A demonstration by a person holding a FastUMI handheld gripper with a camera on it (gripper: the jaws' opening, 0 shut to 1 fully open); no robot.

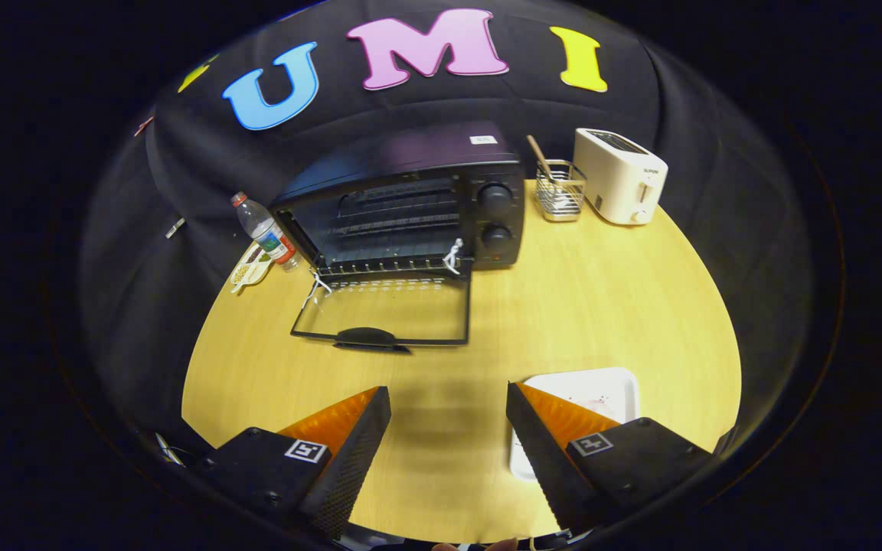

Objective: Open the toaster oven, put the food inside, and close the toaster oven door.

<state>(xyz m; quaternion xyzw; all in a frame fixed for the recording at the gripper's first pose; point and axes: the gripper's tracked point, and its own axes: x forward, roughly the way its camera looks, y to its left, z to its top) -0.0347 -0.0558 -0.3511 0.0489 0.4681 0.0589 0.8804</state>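
A black toaster oven (418, 203) stands at the back of the wooden table (602, 306), well beyond the fingers. Its glass door (387, 310) hangs fully open and lies flat toward me, the handle at its front edge. The wire rack inside looks bare; I cannot make out any food in it. A white plate (602, 390) lies just behind the right finger, partly hidden by it, with only small stains on it. My gripper (449, 409) is open above the table's front part, with nothing between its fingers.
A white pop-up toaster (621, 176) stands at the back right, with a wire utensil holder (560, 191) holding a wooden stick beside it. A water bottle (265, 229) and a small packet (251, 266) lie left of the oven. Black cloth surrounds the table.
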